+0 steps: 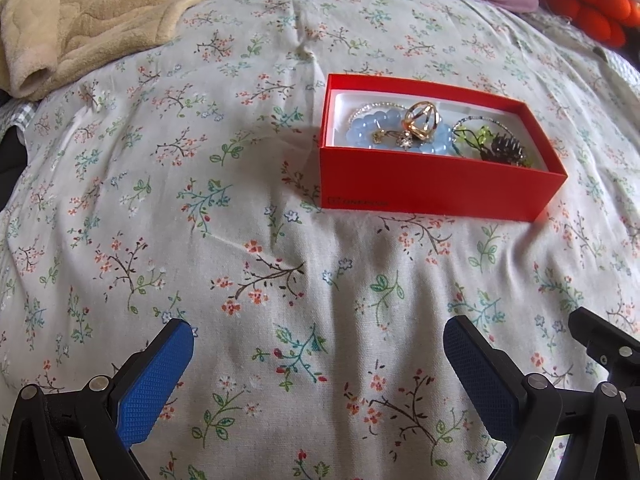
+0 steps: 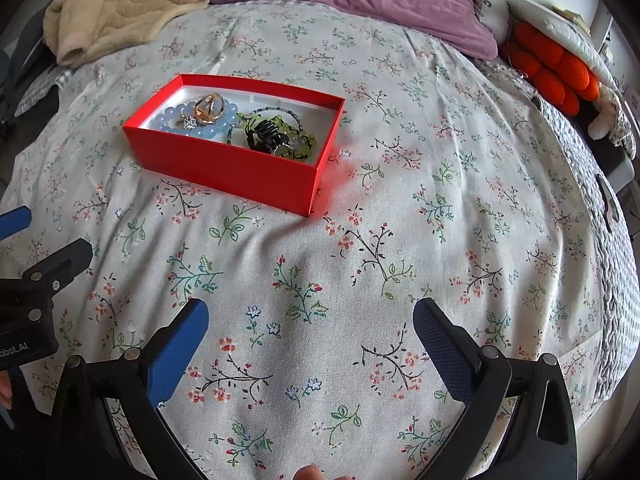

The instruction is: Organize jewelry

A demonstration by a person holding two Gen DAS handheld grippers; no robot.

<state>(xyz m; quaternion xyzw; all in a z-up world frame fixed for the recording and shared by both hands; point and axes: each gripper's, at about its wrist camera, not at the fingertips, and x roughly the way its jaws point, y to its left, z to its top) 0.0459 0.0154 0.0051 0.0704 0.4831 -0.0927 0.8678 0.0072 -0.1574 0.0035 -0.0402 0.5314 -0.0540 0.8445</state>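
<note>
- Red box (image 1: 436,184) — set on the floral bedsheet (image 1: 240,240); blue bead bracelet (image 1: 372,130) and gold ring (image 1: 422,120) are held inside.
- Left tool (image 1: 319,356) and right tool (image 2: 311,334) — both are spread apart, empty, held above the sheet.

My left gripper (image 1: 319,360) and right gripper (image 2: 311,338) have black frames, silver screws and textured blue pads (image 1: 154,384); white lettering, perhaps "bot.AI", marks one.
</note>
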